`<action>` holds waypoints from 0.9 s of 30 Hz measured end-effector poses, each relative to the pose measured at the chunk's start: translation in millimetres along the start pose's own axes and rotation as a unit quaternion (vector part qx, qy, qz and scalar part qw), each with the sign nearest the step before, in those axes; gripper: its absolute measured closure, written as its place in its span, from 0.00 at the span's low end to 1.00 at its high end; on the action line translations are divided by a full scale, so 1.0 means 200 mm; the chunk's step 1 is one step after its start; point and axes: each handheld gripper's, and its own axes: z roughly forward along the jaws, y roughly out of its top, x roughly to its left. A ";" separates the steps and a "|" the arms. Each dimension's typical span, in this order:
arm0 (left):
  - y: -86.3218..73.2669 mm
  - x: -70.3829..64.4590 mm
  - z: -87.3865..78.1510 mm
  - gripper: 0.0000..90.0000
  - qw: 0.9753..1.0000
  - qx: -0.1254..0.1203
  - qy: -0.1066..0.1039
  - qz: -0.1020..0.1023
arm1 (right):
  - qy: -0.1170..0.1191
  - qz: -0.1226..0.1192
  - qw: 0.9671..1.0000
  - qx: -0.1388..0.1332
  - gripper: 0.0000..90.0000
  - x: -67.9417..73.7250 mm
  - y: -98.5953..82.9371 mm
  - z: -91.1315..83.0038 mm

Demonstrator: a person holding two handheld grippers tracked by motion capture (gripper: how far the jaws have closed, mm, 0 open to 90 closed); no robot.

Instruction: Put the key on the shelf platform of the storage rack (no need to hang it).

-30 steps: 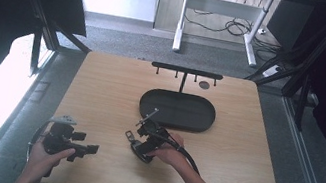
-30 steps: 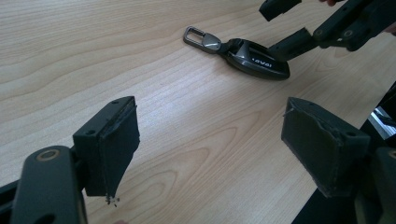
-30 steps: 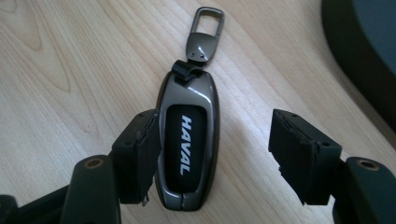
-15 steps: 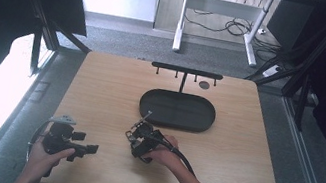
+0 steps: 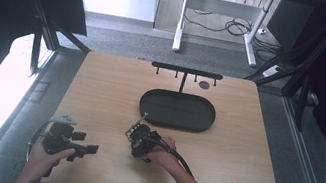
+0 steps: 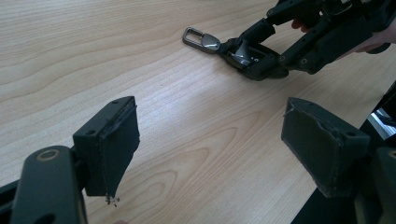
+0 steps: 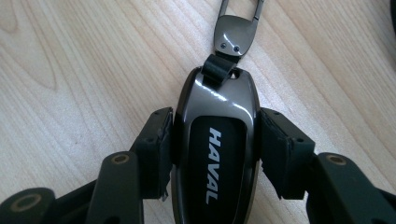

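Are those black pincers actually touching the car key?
Touching. The right gripper view shows the right gripper with both pads pressed against the sides of the car key.

The one readable text is the word "HAVAL", printed in white capital letters along the black centre panel of a glossy dark grey, oval car key fob [image 7: 217, 154], which has a short black strap and a metal clip at its far end. In the right gripper view the lettering runs lengthwise down the fob, reading from the clip end toward the camera. The fob lies on the pale wooden surface [image 7: 70, 70], and no other writing, number or sign can be made out in any view.
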 end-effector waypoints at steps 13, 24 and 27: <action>0.00 0.00 0.00 0.22 1.000 -0.001 0.002 -0.002 | 0.026 0.015 0.999 -0.019 0.55 -0.05 0.00 -0.05; 0.00 0.00 0.00 0.22 1.000 -0.001 0.002 0.000 | 0.024 0.014 0.998 -0.060 0.55 -0.06 0.00 -0.26; 0.00 0.00 0.00 0.22 1.000 -0.001 0.002 0.001 | 0.018 0.013 0.997 -0.070 0.55 -0.07 0.00 -0.32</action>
